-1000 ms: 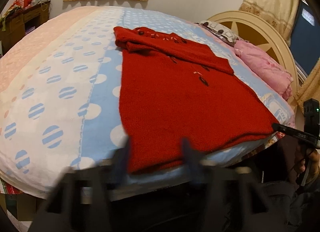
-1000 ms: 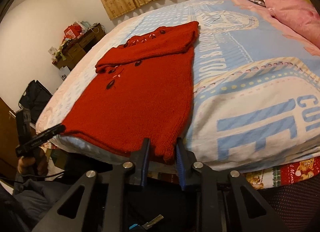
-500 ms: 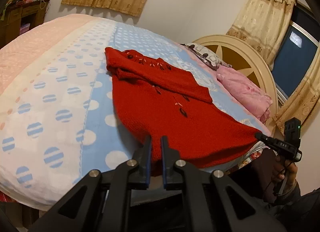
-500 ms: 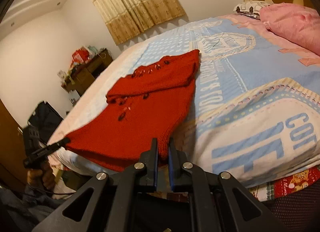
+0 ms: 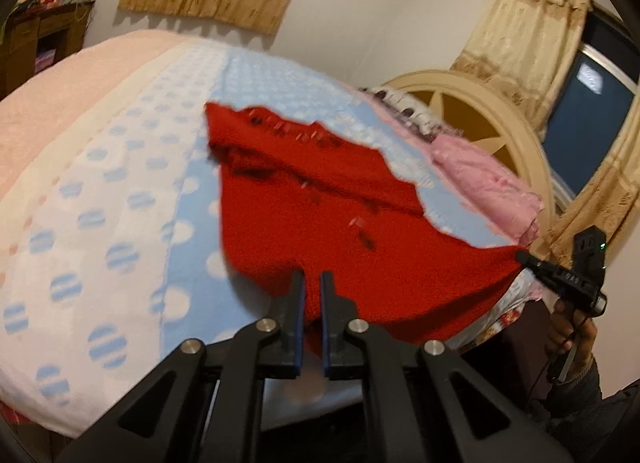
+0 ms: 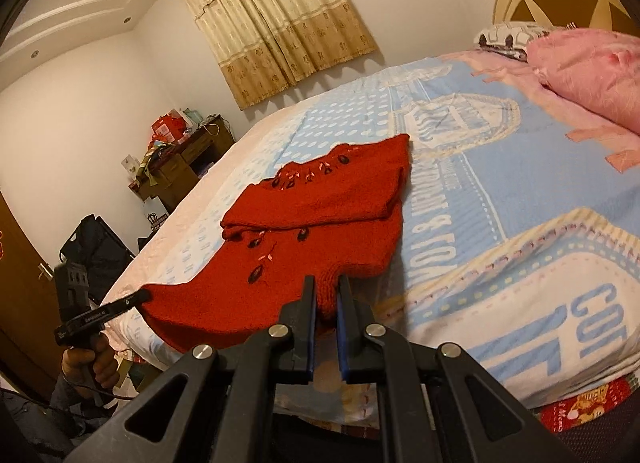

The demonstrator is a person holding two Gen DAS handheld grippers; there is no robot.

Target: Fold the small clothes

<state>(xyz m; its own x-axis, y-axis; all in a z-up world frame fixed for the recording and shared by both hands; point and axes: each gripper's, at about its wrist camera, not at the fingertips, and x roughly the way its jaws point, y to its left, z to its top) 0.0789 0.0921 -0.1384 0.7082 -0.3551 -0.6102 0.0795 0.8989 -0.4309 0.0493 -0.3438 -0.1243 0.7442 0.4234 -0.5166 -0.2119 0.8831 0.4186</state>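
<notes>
A red knitted sweater [image 5: 320, 215] with dark buttons lies on the bed, its top part folded over. My left gripper [image 5: 312, 283] is shut on the hem's left corner and holds it lifted off the bed. My right gripper [image 6: 326, 287] is shut on the hem's right corner of the sweater [image 6: 320, 215], also lifted. Each gripper shows in the other's view: the right one [image 5: 524, 257] and the left one [image 6: 142, 295], both pinching the raised hem.
The bed [image 5: 100, 223] has a blue, white and pink dotted cover. A pink pillow [image 6: 592, 71] and cream headboard [image 5: 480, 103] are at the head end. A cluttered wooden desk [image 6: 180, 159] and a dark bag [image 6: 96, 247] stand by the wall.
Both grippers closed on the sweater's hem corners, then lifted the hem off the bed's edge and carried it towards the folded top.
</notes>
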